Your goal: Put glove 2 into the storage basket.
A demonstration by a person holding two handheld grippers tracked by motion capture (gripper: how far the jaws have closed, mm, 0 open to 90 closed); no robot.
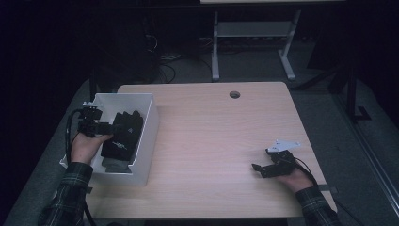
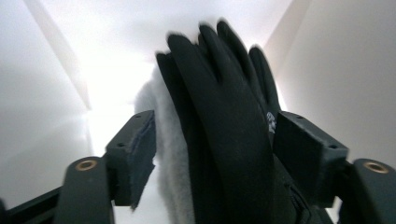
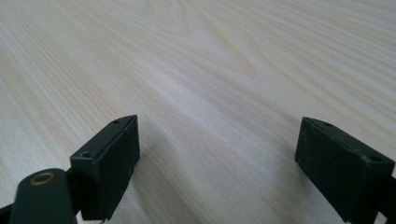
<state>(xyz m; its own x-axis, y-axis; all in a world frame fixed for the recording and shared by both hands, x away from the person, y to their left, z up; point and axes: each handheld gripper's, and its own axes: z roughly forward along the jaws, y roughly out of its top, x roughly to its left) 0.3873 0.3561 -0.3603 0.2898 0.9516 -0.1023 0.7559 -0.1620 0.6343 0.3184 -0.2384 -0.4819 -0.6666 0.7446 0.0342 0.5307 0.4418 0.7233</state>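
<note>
A black glove (image 1: 123,134) lies in the white box (image 1: 147,149) at the table's left, on top of a pale grey fleecy piece (image 1: 111,165). My left gripper (image 1: 111,128) reaches into the box from the left. In the left gripper view the black glove (image 2: 224,121) and the fleecy piece (image 2: 170,158) stand between its spread jaws (image 2: 212,135); the pads do not press on them, so it is open. My right gripper (image 1: 258,168) rests low over the bare table at the right, open, with nothing between its jaws (image 3: 217,140).
The wooden table (image 1: 211,132) has a round cable hole (image 1: 234,94) near its far edge. Behind it stand a white desk frame (image 1: 215,52) and floor cables (image 1: 164,66). The box's white walls (image 2: 336,70) close in around the left gripper.
</note>
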